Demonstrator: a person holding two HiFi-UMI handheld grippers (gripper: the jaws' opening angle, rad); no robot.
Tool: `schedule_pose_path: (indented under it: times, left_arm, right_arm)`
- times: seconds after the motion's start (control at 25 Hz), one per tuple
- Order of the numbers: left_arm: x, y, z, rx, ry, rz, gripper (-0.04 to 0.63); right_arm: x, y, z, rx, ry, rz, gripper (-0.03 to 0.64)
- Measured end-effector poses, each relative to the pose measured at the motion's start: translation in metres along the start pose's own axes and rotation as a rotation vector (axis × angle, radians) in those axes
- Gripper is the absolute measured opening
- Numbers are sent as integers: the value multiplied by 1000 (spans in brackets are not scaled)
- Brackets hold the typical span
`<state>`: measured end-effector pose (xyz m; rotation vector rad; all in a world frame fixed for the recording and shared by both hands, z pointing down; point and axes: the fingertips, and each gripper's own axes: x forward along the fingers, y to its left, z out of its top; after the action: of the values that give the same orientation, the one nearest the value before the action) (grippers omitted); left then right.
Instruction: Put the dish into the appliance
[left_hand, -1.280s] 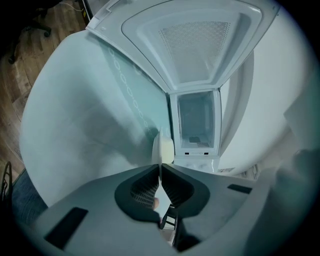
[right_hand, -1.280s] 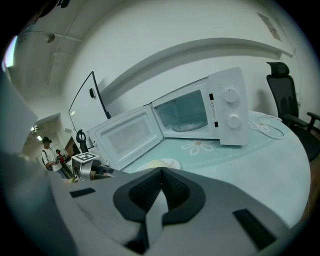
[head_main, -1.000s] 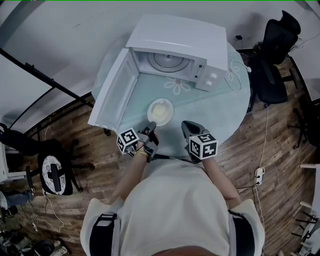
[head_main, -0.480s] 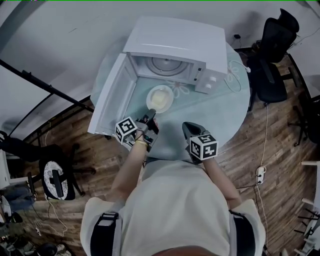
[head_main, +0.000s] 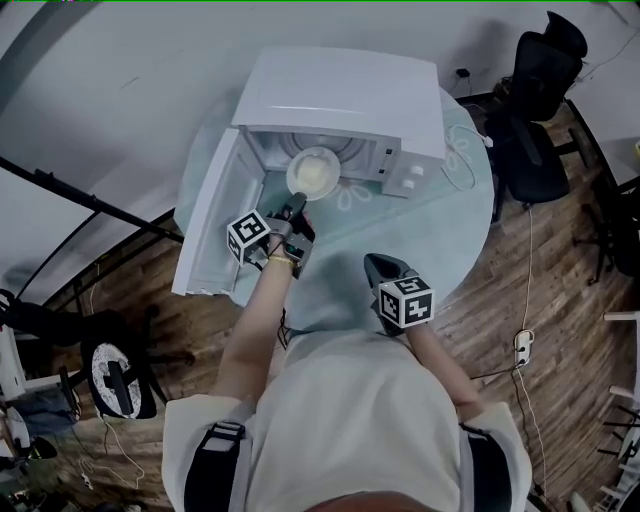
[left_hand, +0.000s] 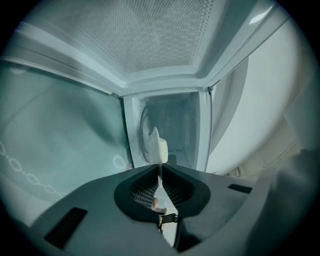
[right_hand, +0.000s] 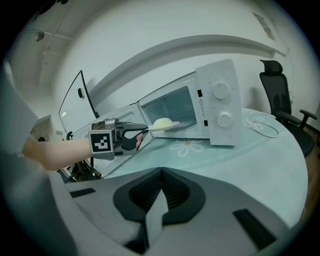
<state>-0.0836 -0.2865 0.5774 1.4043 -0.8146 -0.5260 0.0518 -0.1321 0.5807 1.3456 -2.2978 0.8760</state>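
Gone forward since a second ago, off the open bench (head_main: 440, 205) and up to the mouth of the microwave (head_main: 340, 90): dish (head_main: 313, 172), now roughly half across the threshold, door (head_main: 205, 225) swung wide on the left. Pinched by its near rim in the left hand-held gripper (head_main: 297, 207), jaws narrow and clamped on the thin edge, a pale mound of food riding on top. Parked low near the body, the right hand-held gripper (head_main: 378, 266), jaws together on nothing

To finish this step well:
- Keep the dish level, with only one rim held and the far side free to droop
- Steer between the door and the control panel (head_main: 405, 178), touching neither
- Push straight in until over the turntable (head_main: 352, 150), probably not yet centred, though hard to judge from these angles
- Lower until fully seated before easing the jaws apart
- Draw straight back, low enough to clear the cavity roof
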Motion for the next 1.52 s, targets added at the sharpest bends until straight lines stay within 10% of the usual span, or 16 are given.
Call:
schedule_pose_path:
  times: [1.52]
  left_arm:
    - [104, 35, 43, 35, 15, 186, 28]
  right_arm:
    - [6, -21, -13, 68, 46, -58, 6]
